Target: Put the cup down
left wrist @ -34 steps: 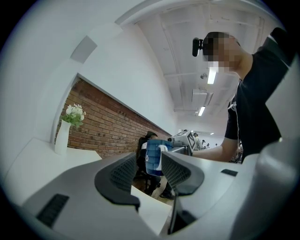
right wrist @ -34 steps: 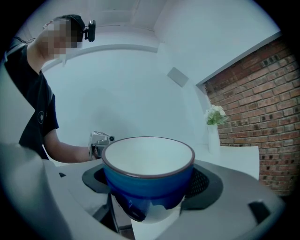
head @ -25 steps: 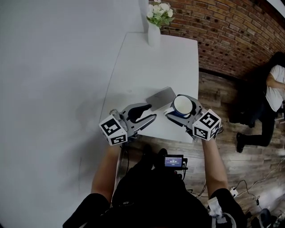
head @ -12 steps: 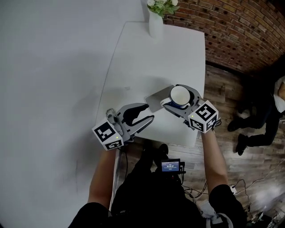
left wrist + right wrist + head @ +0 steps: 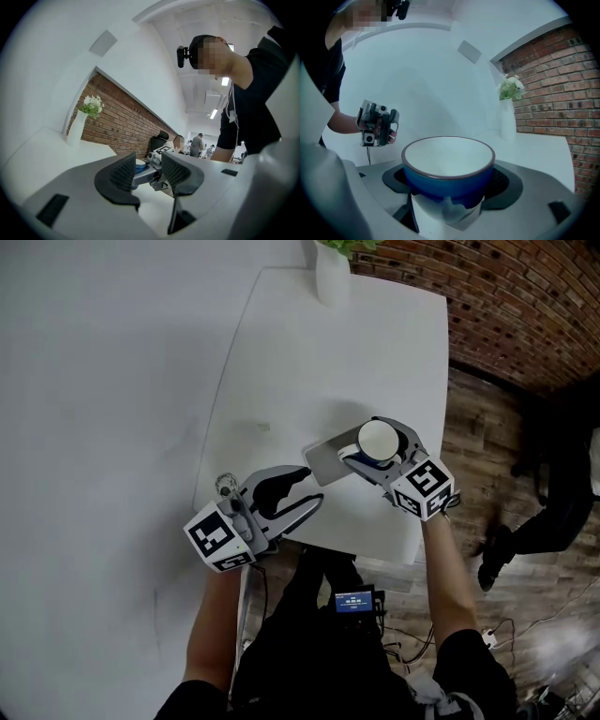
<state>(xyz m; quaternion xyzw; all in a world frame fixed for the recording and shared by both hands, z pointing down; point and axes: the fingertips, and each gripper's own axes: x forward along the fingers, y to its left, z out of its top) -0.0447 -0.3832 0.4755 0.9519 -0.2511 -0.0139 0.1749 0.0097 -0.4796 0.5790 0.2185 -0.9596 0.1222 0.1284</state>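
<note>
A cup (image 5: 377, 438), blue outside and white inside, sits upright between the jaws of my right gripper (image 5: 366, 444), which is shut on it over the near right part of the white table (image 5: 309, 371). In the right gripper view the cup (image 5: 447, 168) fills the space between the pads (image 5: 502, 180). Whether its base touches the table is hidden. My left gripper (image 5: 314, 482) hangs open and empty at the table's near edge, left of the cup. Its two pads (image 5: 125, 172) stand apart, and the cup (image 5: 139, 165) shows between them.
A flat grey mat (image 5: 326, 459) lies on the table just left of the cup. A white vase (image 5: 333, 279) with flowers stands at the far end by the white wall. A brick wall (image 5: 525, 306) and wood floor lie to the right, with a person there.
My right gripper has carried the cup a little farther over the table, up to the grey mat's right end. The left gripper has drawn back toward the near edge.
</note>
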